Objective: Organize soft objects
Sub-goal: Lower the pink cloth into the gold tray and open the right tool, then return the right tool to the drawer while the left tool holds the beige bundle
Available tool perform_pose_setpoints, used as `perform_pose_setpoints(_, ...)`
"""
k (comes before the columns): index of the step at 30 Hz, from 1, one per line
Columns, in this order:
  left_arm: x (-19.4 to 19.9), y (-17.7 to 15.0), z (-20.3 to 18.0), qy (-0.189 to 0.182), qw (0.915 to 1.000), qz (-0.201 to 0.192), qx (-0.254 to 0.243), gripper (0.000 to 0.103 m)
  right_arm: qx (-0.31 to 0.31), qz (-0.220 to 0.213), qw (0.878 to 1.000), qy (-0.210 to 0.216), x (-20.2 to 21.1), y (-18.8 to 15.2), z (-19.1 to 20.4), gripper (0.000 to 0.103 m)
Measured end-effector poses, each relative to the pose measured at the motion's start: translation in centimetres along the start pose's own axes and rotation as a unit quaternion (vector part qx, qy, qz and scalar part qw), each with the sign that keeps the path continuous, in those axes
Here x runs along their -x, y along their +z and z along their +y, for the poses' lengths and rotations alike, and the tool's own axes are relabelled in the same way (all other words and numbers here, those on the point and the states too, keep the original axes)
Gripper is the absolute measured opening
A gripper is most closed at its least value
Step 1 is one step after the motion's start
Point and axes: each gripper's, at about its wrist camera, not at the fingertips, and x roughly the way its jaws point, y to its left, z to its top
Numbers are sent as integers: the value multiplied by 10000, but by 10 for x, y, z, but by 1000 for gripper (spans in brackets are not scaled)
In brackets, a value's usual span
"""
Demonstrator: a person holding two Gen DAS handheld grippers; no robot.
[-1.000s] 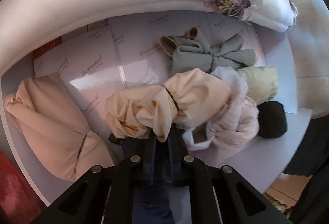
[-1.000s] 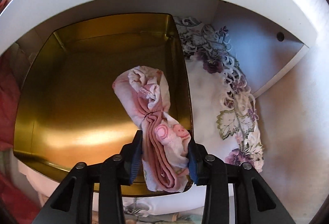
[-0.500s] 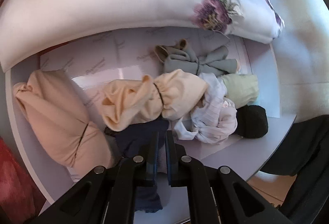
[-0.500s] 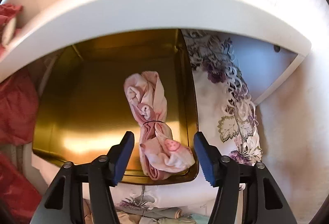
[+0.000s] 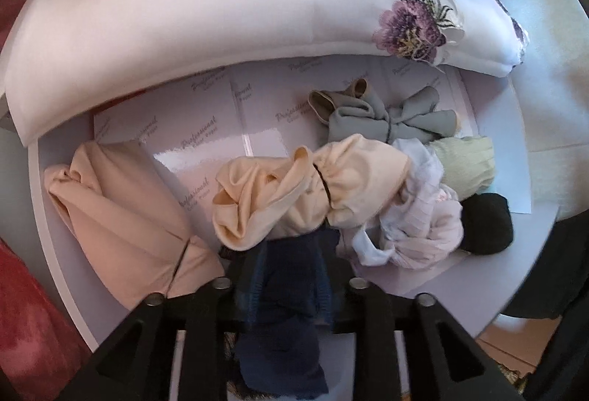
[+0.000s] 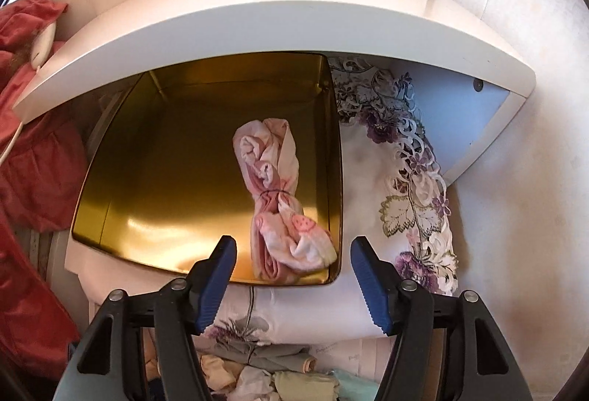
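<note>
Your left gripper (image 5: 289,276) has jaws opening w/ a navy cloth (image 5: 283,312) between them; can't tell if the pads still press it. Just past: cream bundle (image 5: 313,187), grey bundle (image 5: 383,121), peach bundle (image 5: 121,217).

Your right gripper (image 6: 292,276) is opening, nothing between its jaws. Beyond it the pink bundle (image 6: 279,195) lies in the gold tin (image 6: 165,187), by its right wall.

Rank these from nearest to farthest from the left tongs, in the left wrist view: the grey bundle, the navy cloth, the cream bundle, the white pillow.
1. navy cloth, between the opening left tongs.
2. cream bundle, just beyond.
3. grey bundle, farther, toward the right.
4. white pillow, along the back.
</note>
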Motion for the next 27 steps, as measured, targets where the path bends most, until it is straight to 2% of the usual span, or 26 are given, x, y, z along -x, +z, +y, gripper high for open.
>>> perform_pose_setpoints(5, -7, 9, -6, 268, 9990, -111, -326, 40, 73, 56, 9999, 79, 8, -14, -8, 67)
perform_pose_setpoints(9, -15, 14, -9, 462, 9975, -53, -531, 41, 48, 104, 9999, 88, 11, -23, -18, 68)
perform_pose_setpoints(17, -35, 25, -6, 493, 9973, 116, -533, 41, -156, 331, 9992, 137, 20, -49, -38, 73)
perform_pose_setpoints(21, -48, 33, 1, 436, 9977, 184, -491, 41, -311, 905, 9954, 31, 16, -79, -48, 77)
perform_pose_setpoints(24, -53, 37, 3, 454, 9970, 168, -603, 41, -501, 1374, 9891, 183, 11, -105, -56, 80)
perform_pose_setpoints(27, -55, 39, 3, 475, 9964, 102, -691, 35, -535, 1679, 9842, 181, 4, -125, -56, 81)
